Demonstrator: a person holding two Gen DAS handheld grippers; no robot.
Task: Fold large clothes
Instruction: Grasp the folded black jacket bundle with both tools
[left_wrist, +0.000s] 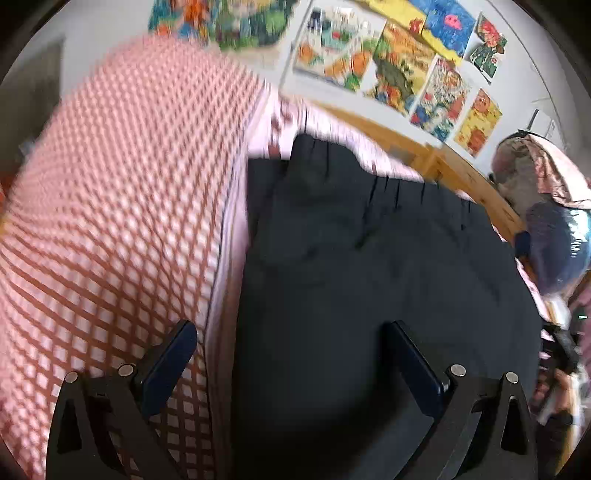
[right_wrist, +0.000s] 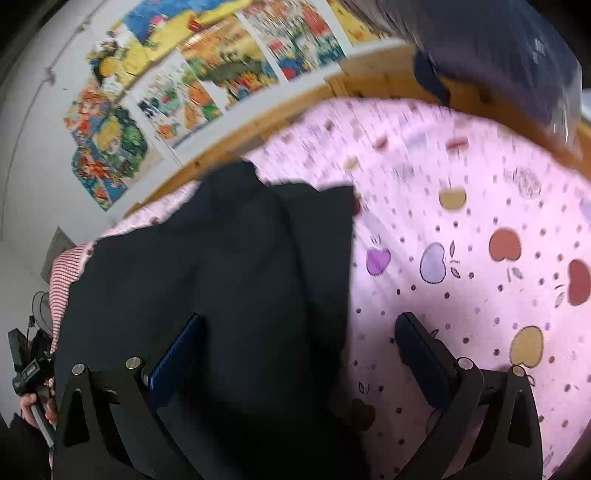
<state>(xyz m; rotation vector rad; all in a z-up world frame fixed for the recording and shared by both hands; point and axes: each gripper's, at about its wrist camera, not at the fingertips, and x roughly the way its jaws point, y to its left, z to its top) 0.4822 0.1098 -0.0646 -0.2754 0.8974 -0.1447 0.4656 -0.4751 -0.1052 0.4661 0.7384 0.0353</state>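
Observation:
A large black garment (left_wrist: 369, 266) lies spread on a bed. In the left wrist view my left gripper (left_wrist: 291, 332) is open above its left part, one finger over a red-checked cloth (left_wrist: 110, 206), the other over the black fabric. The same black garment (right_wrist: 221, 273) fills the left half of the right wrist view. My right gripper (right_wrist: 301, 326) hangs open over the garment's right edge, its left finger over the black cloth and its right finger over the pink sheet (right_wrist: 461, 229). Nothing sits between either pair of fingers.
The pink sheet carries an apple print. A wooden bed frame (left_wrist: 443, 162) runs along a wall with colourful drawings (left_wrist: 391, 62). A bagged dark bundle (right_wrist: 498, 48) sits at the bed's far corner. A person's hand on the other gripper's handle (right_wrist: 33, 402) shows at the lower left.

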